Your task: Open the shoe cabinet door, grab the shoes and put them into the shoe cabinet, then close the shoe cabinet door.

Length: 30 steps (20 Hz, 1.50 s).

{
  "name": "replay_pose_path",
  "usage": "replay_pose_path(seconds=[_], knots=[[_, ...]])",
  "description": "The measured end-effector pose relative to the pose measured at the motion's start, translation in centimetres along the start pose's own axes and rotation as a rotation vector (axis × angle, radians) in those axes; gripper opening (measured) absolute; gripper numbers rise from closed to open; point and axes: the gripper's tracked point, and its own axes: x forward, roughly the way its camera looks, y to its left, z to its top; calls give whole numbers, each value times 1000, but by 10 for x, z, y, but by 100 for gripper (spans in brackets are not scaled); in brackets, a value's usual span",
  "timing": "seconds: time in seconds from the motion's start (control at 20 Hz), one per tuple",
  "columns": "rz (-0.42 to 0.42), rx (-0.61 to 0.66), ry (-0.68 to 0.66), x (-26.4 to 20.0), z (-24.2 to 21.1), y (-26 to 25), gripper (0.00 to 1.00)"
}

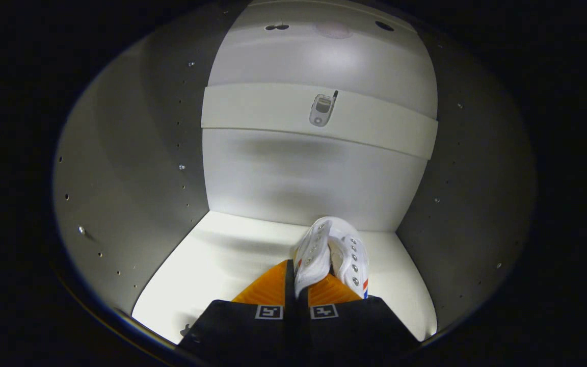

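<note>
I am looking into the white shoe cabinet (pixel 252 168), past its side walls to the back panel. A white sneaker (pixel 331 250) with metal eyelets and a red-and-blue tag points toward the back wall, just above the cabinet's white bottom shelf (pixel 212 270). My gripper (pixel 298 285) is shut on the sneaker; both fingers pinch its upper edge near the eyelet row. The sneaker's heel is hidden behind the fingers.
A horizontal white rail (pixel 273 109) crosses the back wall at mid height, with a small phone-shaped sticker (pixel 322 108) on it. Grey side walls (pixel 135 168) with rows of peg holes close in left and right. The shelf to the left of the sneaker is bare.
</note>
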Motion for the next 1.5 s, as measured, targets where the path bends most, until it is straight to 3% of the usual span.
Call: replay_pose_path(seconds=[0.2,0.4,0.55,0.65,0.85,1.2,1.3,1.4,1.5], knots=[[-23,6,23,1,-7,1,5],[-53,39,38,-3,-9,-1,16],[-54,97,32,-5,-7,0,16],[-64,149,26,-5,-6,0,33],[-81,173,34,-4,-8,2,38],[-77,170,18,-27,-1,10,74],[-91,162,15,-41,2,6,77],[-99,165,17,-55,4,5,90],[-102,165,-4,-70,9,6,93]])
